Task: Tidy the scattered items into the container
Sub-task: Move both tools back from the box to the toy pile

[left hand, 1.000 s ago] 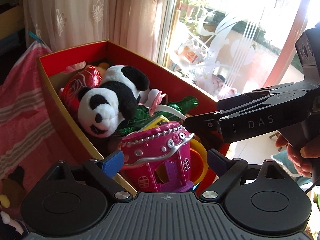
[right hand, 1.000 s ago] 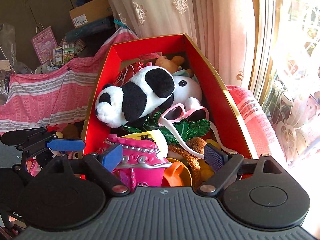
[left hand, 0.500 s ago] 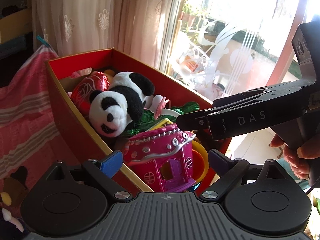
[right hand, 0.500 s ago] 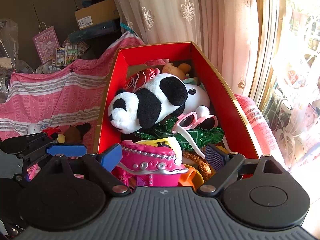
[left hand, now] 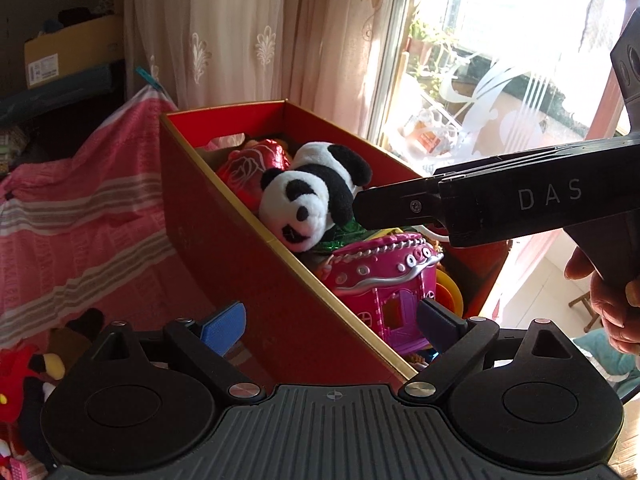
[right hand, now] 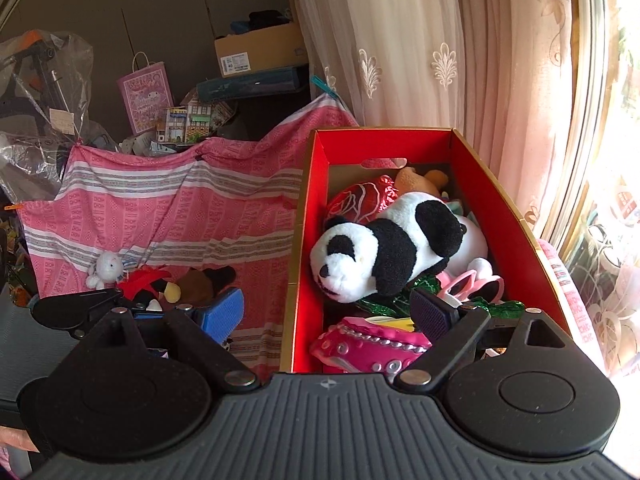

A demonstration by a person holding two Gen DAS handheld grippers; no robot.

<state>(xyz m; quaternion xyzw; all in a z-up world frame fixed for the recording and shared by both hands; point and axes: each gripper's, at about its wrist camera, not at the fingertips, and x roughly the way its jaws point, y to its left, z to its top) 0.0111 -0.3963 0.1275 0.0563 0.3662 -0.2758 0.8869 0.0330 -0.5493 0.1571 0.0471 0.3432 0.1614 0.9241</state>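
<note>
The red box (left hand: 240,248) holds a plush panda (left hand: 308,208), a pink toy house (left hand: 380,272) and a red foil rose (left hand: 252,168). My left gripper (left hand: 330,326) is open with nothing held, hovering over the box's near long wall. The right gripper (left hand: 360,208) reaches in from the right above the house, held by a hand (left hand: 612,300). In the right wrist view the right gripper (right hand: 328,314) is open and holds nothing, above the box (right hand: 500,184) and its panda (right hand: 384,256). On the pink cloth (right hand: 160,216) lie a white bunny (right hand: 106,268), a red and black plush (right hand: 148,292) and a brown plush (right hand: 200,284).
Curtains (right hand: 420,60) and a bright window (left hand: 500,60) stand behind and to the right of the box. Beyond the cloth are a cardboard carton (right hand: 260,50), a pink gift bag (right hand: 146,96) and a plastic-wrapped bundle (right hand: 40,100). More plush toys (left hand: 24,364) lie at the cloth's near left.
Both grippers have drawn back and up from the box, which now looks smaller and farther. Both views have swung left, bringing the cloth and loose plush toys in. Jaws stayed open.
</note>
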